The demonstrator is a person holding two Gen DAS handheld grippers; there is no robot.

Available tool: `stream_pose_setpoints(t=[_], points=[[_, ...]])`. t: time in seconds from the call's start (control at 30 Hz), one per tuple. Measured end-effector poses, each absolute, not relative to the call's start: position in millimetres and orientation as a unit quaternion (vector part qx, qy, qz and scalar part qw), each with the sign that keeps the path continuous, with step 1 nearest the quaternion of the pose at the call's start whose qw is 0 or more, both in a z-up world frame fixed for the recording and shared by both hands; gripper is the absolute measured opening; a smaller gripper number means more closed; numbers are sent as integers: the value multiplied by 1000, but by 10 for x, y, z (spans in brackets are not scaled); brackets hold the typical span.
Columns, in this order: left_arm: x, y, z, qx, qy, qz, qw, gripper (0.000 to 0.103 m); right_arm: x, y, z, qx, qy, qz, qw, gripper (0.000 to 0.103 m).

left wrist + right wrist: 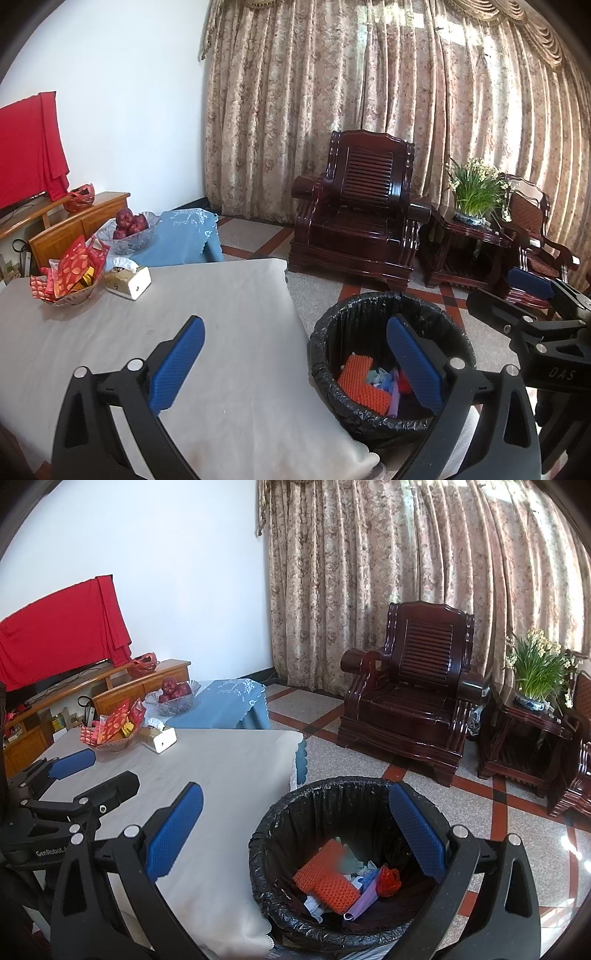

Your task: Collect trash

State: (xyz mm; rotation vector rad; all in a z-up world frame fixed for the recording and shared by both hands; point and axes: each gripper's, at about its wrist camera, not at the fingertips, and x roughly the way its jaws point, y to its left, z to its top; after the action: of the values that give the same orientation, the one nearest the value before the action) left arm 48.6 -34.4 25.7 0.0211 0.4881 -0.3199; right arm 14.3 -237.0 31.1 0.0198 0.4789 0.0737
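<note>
A round bin with a black liner stands on the floor beside the grey-clothed table. Inside lie an orange foam net, a red scrap, a purple sheet and white bits. My left gripper is open and empty, straddling the table edge and the bin. My right gripper is open and empty above the bin's near rim. Each gripper shows in the other's view, the right one and the left one.
At the table's far end stand a bowl of red snack packets and a tissue box. Beyond are a glass bowl of apples on a blue cloth, a dark wooden armchair, a side table with a plant, and curtains.
</note>
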Motion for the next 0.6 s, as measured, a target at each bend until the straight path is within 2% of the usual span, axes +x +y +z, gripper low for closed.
stream_pose_setpoints(t=[0.6], points=[[490,-359,224,11,243,-157,957,97,145,-2369,311,10,237,36,971,98]])
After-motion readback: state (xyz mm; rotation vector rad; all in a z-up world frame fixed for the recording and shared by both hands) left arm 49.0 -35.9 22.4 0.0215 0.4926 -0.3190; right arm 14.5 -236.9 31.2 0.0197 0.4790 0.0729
